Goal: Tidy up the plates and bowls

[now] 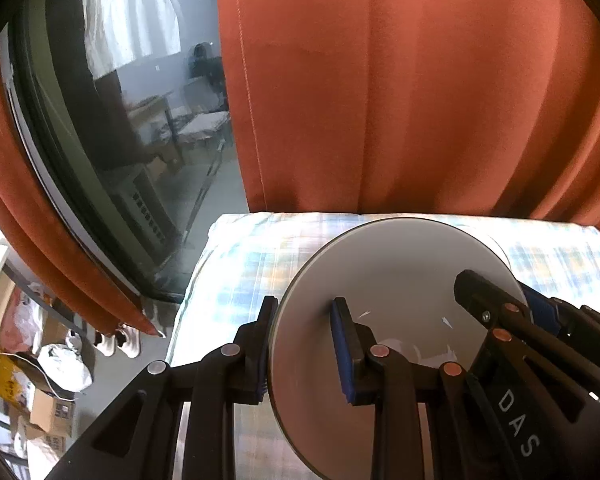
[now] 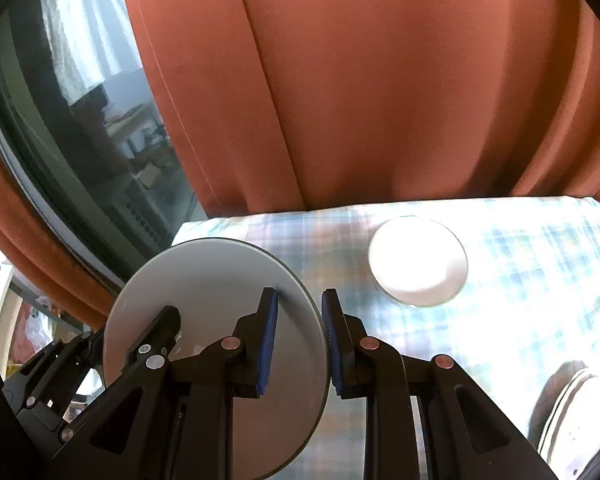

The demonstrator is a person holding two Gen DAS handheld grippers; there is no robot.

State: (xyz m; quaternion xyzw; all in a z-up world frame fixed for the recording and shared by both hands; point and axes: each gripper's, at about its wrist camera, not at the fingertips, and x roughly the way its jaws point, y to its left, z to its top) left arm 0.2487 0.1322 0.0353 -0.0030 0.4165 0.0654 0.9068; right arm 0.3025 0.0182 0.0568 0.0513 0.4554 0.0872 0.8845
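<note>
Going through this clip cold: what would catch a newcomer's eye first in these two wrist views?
First, the large grey plate, gripped on opposite rims by the left gripper and the right gripper above the checked tablecloth. Behind it the rust-orange curtain fills the background, with a dark window to its left. A small white plate lies alone on the cloth, to the right of the held plate.

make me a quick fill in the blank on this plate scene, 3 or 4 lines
1. The left gripper and the right gripper both clamp the rim of the same grey ____.
2. The tablecloth has a ____ pattern.
3. The curtain behind the table is ____.
4. The white dish rests on the ____.

Missing words: plate; plaid; orange; tablecloth
</note>
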